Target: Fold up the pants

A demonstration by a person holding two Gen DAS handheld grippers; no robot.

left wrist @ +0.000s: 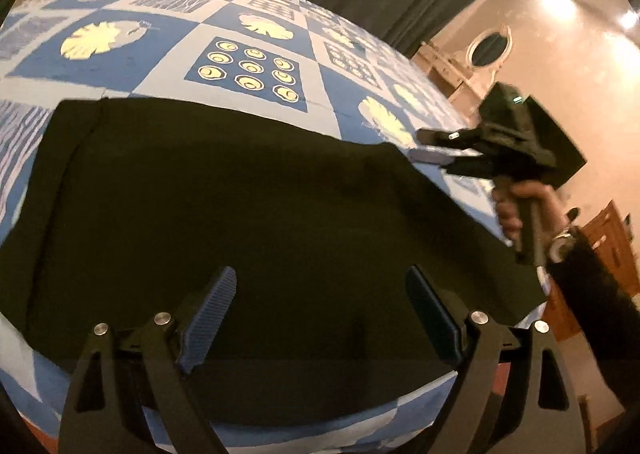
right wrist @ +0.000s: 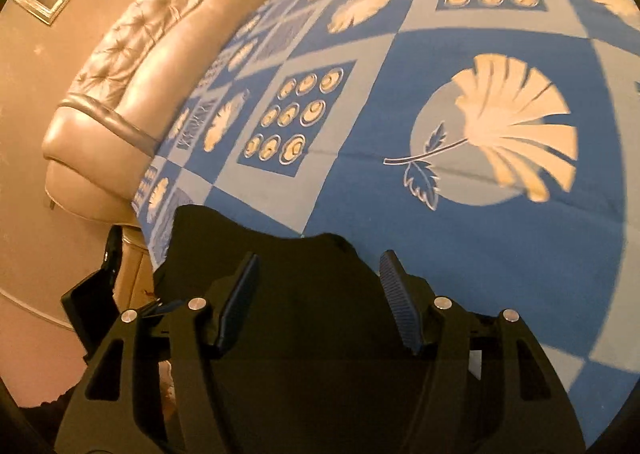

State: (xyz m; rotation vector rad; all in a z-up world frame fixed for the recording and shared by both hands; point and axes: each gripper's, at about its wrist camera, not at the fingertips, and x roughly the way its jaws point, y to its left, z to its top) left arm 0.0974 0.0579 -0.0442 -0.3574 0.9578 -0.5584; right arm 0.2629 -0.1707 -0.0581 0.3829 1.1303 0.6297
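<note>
Your black pants (left wrist: 240, 190) lie spread flat on the bed (left wrist: 224, 34), over the blue patterned bedspread, filling the lower middle of the left wrist view and running from about 9 o'clock across to 4 o'clock. They look already doubled into one broad slab, with a seam or folded edge running down the side at 9 o'clock.

Your left gripper (left wrist: 320, 318) hovers over the near edge at 6 o'clock with its jaws spread wide and nothing between them. Your right gripper (left wrist: 430, 146) sits at 3 o'clock in that view, just past the far right corner of the cloth; in its own wrist view (right wrist: 318, 302) the jaws stand partly apart, and a dark hump of fabric rises between them. The pads do not appear to press on it, so I judge it released rather than held.

Expect the pants to handle as soft, limp and light cloth. They will sag and drape from wherever you lift, and a single pinch will likely drag the layers unevenly. The weave looks matte, so slipping out of the ribbed pads seems unlikely.

Take hold at two corners of one short edge, one gripper each, and pinch through all layers. The right-hand end near 3 o'clock looks the natural place, with the bedspread clear beyond it.
</note>
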